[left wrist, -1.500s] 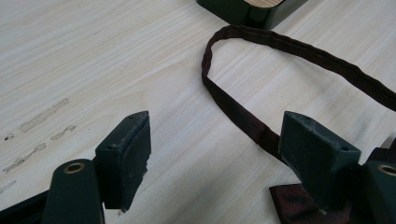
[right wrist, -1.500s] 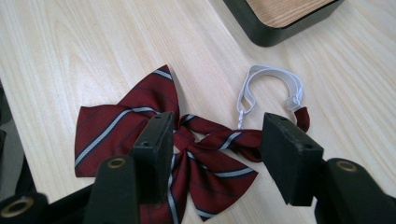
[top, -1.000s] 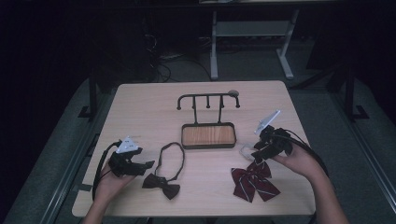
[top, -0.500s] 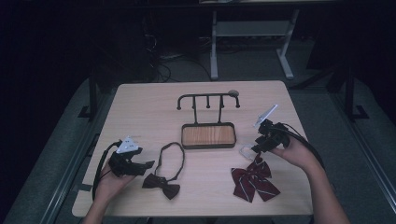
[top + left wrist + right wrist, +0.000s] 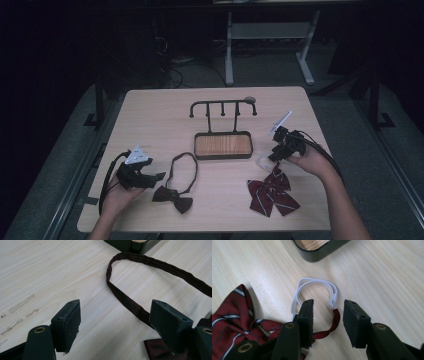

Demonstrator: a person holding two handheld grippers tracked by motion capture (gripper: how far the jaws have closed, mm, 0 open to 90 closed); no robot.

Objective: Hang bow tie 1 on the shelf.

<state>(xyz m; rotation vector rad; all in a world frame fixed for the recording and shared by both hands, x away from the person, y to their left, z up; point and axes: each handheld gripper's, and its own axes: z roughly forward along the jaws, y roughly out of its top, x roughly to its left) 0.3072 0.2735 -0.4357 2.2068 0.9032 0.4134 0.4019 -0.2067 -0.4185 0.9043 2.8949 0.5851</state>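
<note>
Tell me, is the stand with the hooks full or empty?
Empty. The stand has bare hooks, and both bow ties, the dark one and the striped red one, lie flat on the table.

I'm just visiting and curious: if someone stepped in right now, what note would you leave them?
Right hand-held gripper: jaws have just been closing around the striped bow tie's white elastic loop and red strap end, not yet pinching.
Left hand-held gripper: open, by the dark bow tie's strap, nothing held.
Hook stand: mid-table, hooks bare.
Done: nothing picked up.
Left: probably grip the loop and hang both ties.
</note>
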